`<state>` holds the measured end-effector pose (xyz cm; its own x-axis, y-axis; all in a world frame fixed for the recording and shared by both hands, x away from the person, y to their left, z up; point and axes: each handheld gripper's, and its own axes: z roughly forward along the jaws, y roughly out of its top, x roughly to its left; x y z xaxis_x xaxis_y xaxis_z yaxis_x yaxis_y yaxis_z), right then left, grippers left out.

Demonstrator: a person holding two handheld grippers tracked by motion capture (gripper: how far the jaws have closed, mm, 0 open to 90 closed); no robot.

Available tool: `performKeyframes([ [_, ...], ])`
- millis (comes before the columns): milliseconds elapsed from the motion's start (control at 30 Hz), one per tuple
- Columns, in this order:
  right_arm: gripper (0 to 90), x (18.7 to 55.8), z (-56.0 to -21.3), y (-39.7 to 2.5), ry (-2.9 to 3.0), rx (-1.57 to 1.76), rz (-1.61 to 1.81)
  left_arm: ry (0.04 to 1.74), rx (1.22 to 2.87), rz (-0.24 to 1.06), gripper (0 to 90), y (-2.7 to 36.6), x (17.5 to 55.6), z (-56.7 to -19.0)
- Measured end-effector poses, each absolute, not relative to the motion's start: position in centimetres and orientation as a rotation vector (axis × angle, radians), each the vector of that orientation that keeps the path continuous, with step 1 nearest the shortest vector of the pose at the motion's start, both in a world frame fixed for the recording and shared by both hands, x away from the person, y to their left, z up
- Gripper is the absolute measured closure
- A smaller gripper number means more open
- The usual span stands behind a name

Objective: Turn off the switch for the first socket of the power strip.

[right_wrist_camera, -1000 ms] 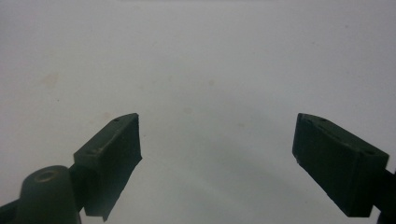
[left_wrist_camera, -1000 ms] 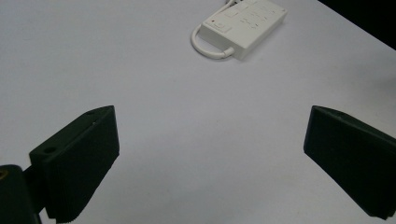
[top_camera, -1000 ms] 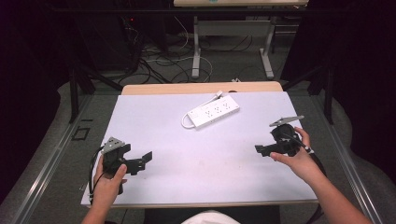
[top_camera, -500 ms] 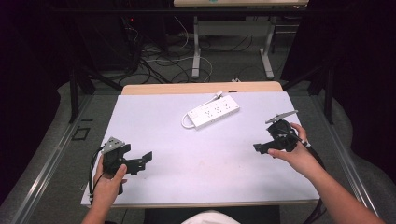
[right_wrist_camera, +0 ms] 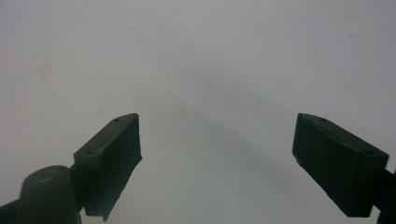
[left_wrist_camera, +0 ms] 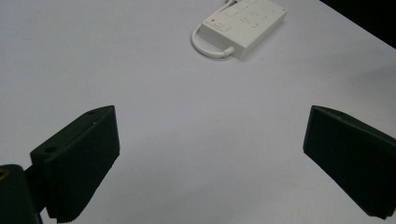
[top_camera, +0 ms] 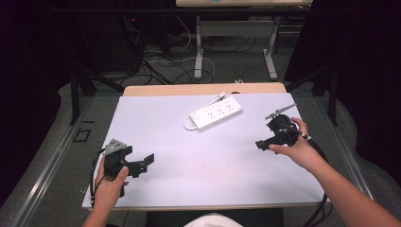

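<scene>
Right tool lower now, spread wide, power strip well beyond, apart

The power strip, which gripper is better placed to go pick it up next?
Probably the right. In the high view the right gripper hovers open nearer the power strip, jaws turned inward. The left gripper, also open, sits at the table's near edge, farther away, though the strip lies in its view.
</scene>
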<state>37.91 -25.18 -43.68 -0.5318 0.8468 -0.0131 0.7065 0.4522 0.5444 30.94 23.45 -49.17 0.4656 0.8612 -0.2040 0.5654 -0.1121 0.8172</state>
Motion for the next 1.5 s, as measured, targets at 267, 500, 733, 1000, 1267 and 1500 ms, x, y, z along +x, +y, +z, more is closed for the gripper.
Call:
performKeyframes([
  [267,15.3,38.8,-43.1,-24.6,2.453,1.322,0.678,1.211,1.798,0.404,3.5,23.5,31.0,-49.2],
  [500,16.0,39.3,-42.4,-23.8,2.486,1.292,0.652,1.211,1.796,0.405,3.5,23.4,31.0,-49.2],
  [733,17.7,39.9,-42.0,-22.9,2.510,1.246,0.606,1.210,1.797,0.405,3.5,23.4,31.0,-49.2],
  [1000,19.5,40.7,-41.6,-21.5,2.526,1.200,0.589,1.210,1.799,0.403,3.5,23.5,31.0,-49.2],
  [1267,21.8,41.5,-41.1,-20.5,2.533,1.180,0.601,1.209,1.797,0.403,3.6,23.5,31.0,-49.2],
  [1500,23.5,42.9,-41.0,-19.6,2.551,1.185,0.619,1.209,1.797,0.402,3.6,23.5,31.0,-49.2],
])
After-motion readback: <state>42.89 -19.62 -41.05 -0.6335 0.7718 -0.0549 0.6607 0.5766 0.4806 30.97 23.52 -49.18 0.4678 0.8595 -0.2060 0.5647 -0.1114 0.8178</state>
